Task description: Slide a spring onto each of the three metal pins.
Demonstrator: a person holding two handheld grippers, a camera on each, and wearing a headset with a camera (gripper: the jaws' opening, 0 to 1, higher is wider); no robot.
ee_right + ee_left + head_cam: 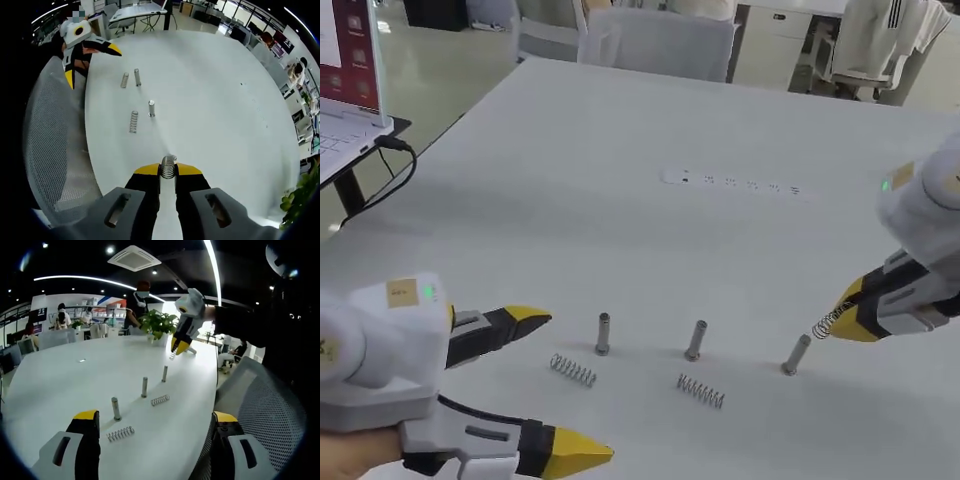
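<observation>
The left gripper [563, 385] is gaping wide, holding nothing, and one loose spring [572, 370] is lying on the table [620, 200] just ahead of its jaws, in front of the left pin [603, 333]. A second spring [701, 391] is lying before the middle pin [697, 340]. The right gripper [842, 318] is pinching a third spring [830, 321] just up and right of the right pin [796, 354], not touching it. The yellow sticker [402, 292] on the left gripper is showing print too small to read.

No legible text or labels
</observation>
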